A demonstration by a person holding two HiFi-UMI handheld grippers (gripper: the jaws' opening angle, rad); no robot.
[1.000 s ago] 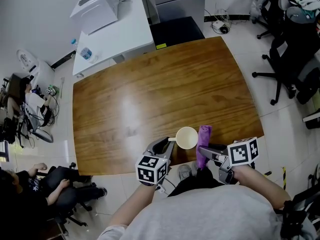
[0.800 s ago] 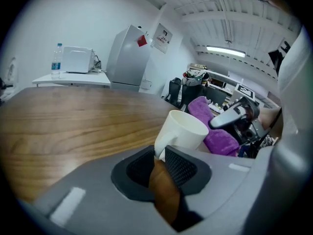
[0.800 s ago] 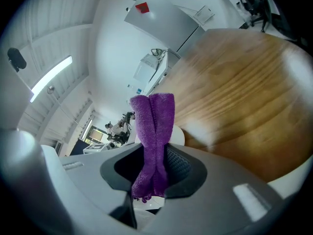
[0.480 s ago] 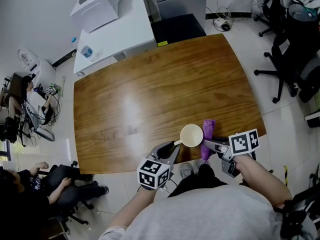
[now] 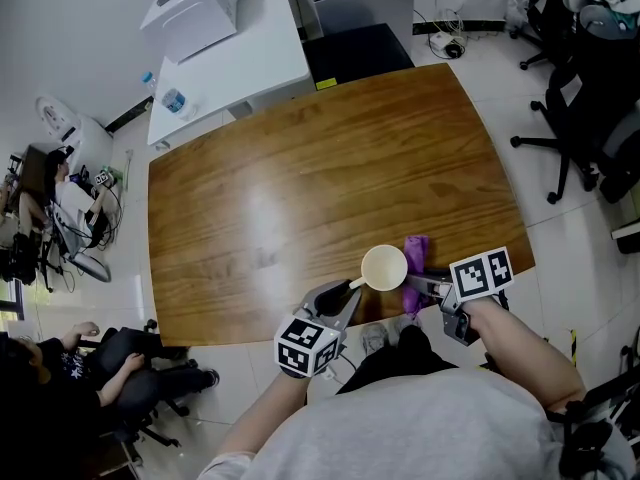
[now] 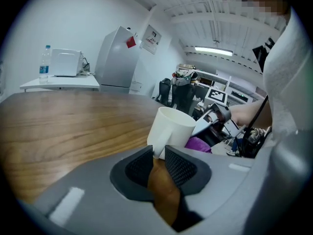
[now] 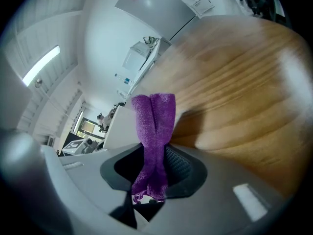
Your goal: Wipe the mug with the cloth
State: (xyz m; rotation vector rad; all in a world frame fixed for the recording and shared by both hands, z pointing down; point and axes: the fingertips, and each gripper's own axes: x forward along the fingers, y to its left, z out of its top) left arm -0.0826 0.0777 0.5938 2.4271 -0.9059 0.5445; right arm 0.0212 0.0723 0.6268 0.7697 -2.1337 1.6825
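A white mug (image 5: 384, 267) sits near the front edge of the wooden table (image 5: 300, 168), open side up. My left gripper (image 5: 348, 290) comes at it from the front left. Its jaws have just been opening a little, and the pads still pinch the mug's handle (image 6: 159, 151) at their tips. My right gripper (image 5: 412, 286) is shut on a purple cloth (image 5: 416, 246). The cloth stands up out of the jaws (image 7: 156, 121) against the mug's right side. The left gripper view shows the mug (image 6: 171, 126) with the cloth (image 6: 198, 143) just behind it.
The table's front edge runs just under both grippers. A white side table (image 5: 230, 58) with a printer and a water bottle (image 5: 172, 103) stands beyond the far left corner. Office chairs (image 5: 570, 138) are on the right. A person (image 5: 60, 368) sits at lower left.
The mug has shifted a little right and away, with the left gripper following. The right gripper has come down, so less of the cloth shows beside the mug.
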